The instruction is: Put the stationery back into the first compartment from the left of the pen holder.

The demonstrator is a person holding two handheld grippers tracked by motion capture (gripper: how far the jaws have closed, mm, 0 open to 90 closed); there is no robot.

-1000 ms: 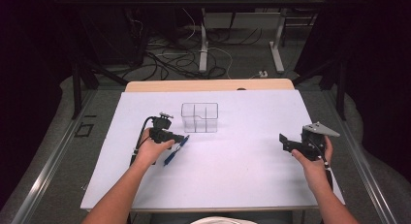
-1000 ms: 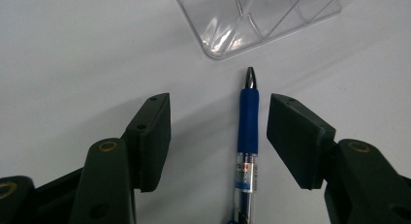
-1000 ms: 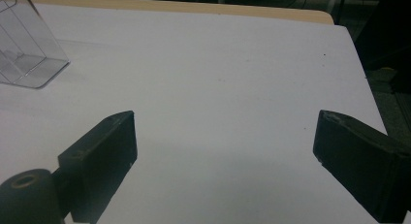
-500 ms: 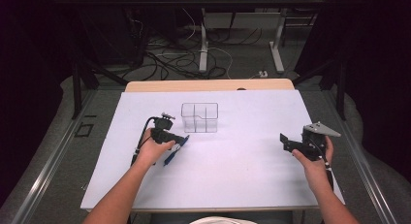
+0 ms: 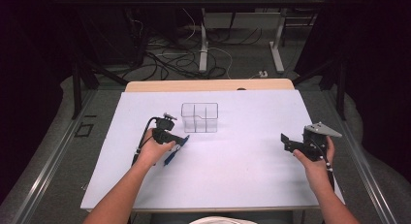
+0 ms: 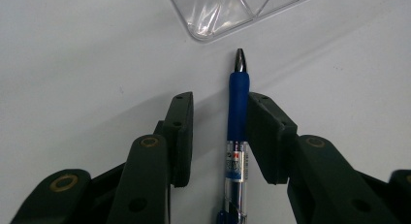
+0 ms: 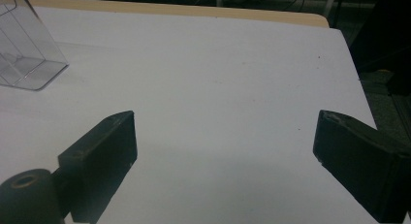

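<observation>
The bench (image 5: pixel 252 175) with its white top looks the same as one second ago, and both hands rest at the same places on it. The clear plastic organizer (image 5: pixel 199 117) stands in the far middle part of the bench and has not moved. The right gripper (image 5: pixel 287 140) is held at the right side, well apart from the organizer, and its fingers (image 7: pixel 99 156) are wide open with only bare bench between them, as before. The left gripper (image 6: pixel 218 136) lies low over the bench just near the organizer's front corner. Its fingers have just been closing around the blue pen (image 6: pixel 237 122). The pen lies flat on the bench between them, tip pointing to the organizer: one finger (image 6: pixel 269 132) touches the blue grip, while the other finger (image 6: pixel 180 132) is apart from it by a small gap.
</observation>
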